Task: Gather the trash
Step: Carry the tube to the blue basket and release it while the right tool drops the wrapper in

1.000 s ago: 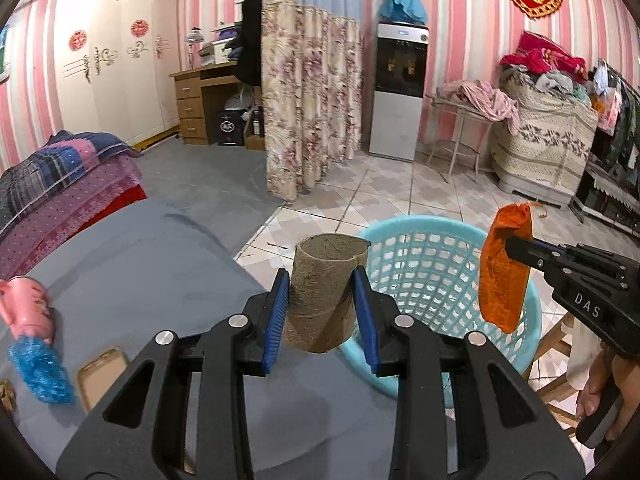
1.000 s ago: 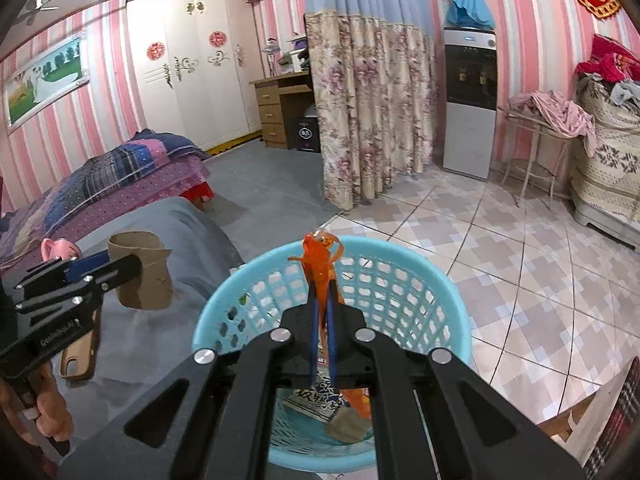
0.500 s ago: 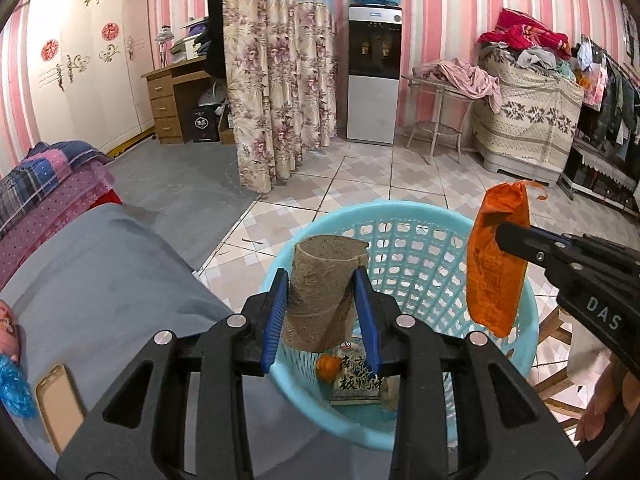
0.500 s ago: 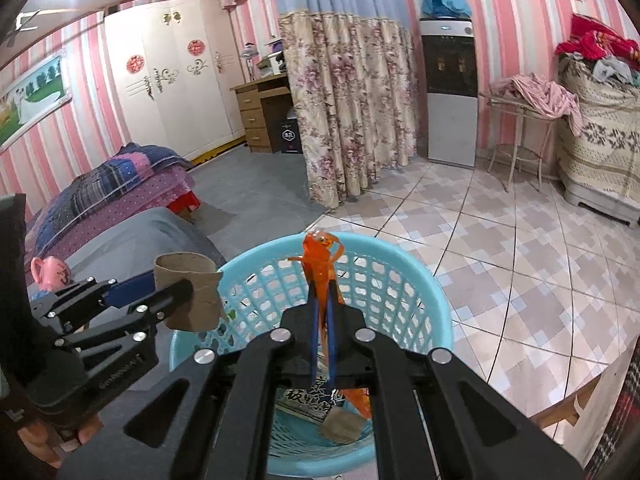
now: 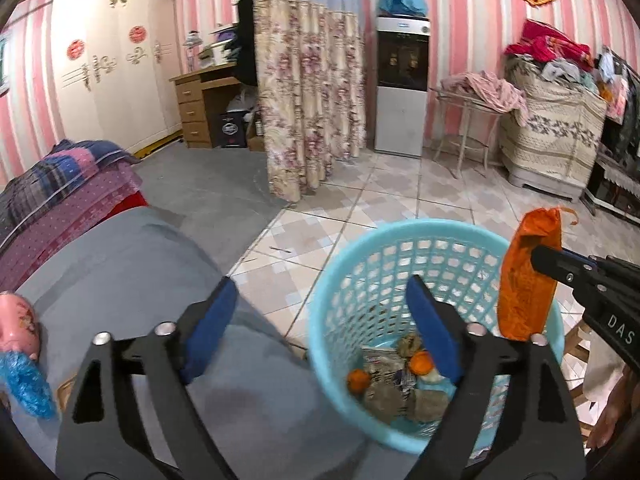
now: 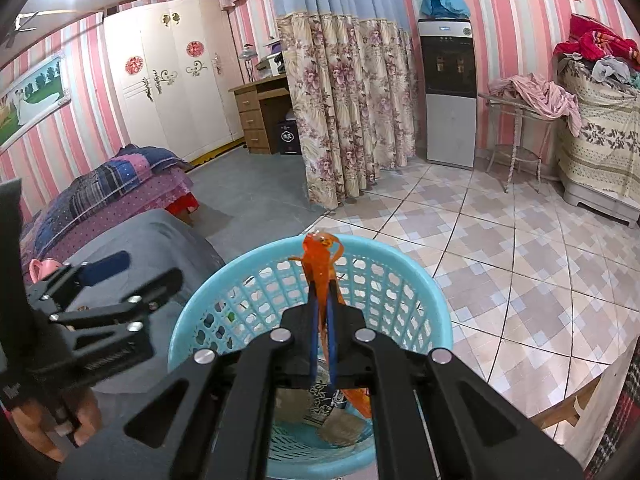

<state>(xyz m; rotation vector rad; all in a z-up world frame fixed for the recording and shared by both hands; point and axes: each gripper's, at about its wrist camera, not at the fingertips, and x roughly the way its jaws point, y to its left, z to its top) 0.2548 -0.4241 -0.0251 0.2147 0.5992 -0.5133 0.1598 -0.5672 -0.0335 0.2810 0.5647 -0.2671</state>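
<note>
A light blue plastic basket (image 5: 332, 304) (image 6: 424, 292) stands on the floor beside the grey bed. It holds cardboard rolls (image 5: 384, 396), wrappers and orange peel (image 5: 358, 378). My left gripper (image 5: 320, 312) is open and empty, its jaws spread wide at the basket's left rim; it also shows in the right wrist view (image 6: 132, 270). My right gripper (image 6: 322, 300) is shut on an orange plastic bag (image 5: 528, 280) (image 6: 320, 256) and holds it over the basket's right side.
The grey bed (image 5: 120, 264) lies to the left with a pink toy (image 5: 16, 320), a blue scrubber (image 5: 24, 384) and a phone edge (image 5: 66, 390). Tiled floor (image 6: 520, 264), a floral curtain (image 5: 312, 112) and a water dispenser (image 5: 402, 88) lie beyond.
My left gripper opened and dropped the cardboard roll into the basket, then swung a little left. My right gripper still holds the orange bag over the basket.
</note>
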